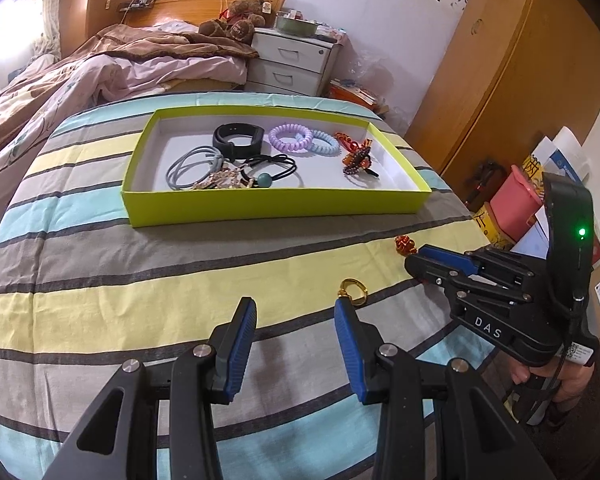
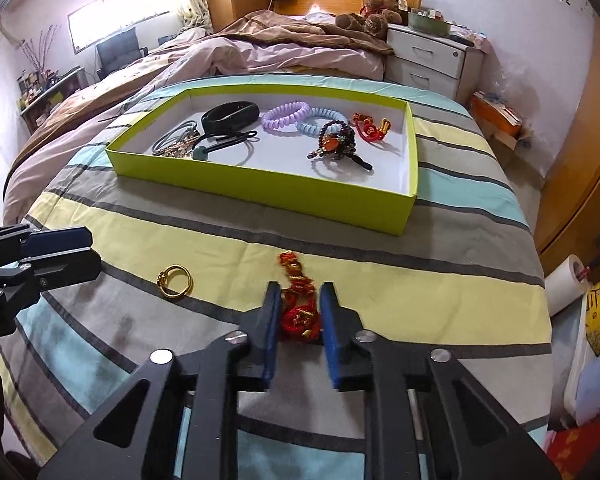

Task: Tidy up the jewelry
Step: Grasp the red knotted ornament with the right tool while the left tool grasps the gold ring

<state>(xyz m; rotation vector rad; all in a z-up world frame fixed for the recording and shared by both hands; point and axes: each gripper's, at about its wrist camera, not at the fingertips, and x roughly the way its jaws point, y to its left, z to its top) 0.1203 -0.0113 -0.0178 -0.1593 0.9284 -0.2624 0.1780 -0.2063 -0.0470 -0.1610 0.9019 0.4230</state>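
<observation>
While the left gripper [image 1: 295, 312] hangs over the striped bedspread [image 1: 140, 272] with its jaws parted and nothing between them, the right gripper [image 2: 300, 300] has a red and gold knotted charm [image 2: 300, 308] between its blue pads; the jaws stand close in on either side of it, touching or all but touching, so I take the grip to be made or very nearly so. That charm lies on the bedspread straight ahead of the right gripper, its long axis running away from the hand towards the green box [image 2: 268, 196], with the near, bulkier end between the pads and the far end trailing free beyond the tips. A lift and a carry forward along that same line is what I'd expect it to call for. The right hand is plainly the nearer one to it.

A gold ring [image 1: 353, 291] rests on the bedspread just beyond the left gripper's right-hand pad, so the left hand is nearer that piece. Hair ties, a black band [image 1: 236, 138], purple and blue coil bands and a beaded bracelet [image 2: 334, 138] already lie in the box.

As for writing, the letters DAS [image 1: 488, 327] show in white on the right gripper's body; the small labels elsewhere are too blurred to read
</observation>
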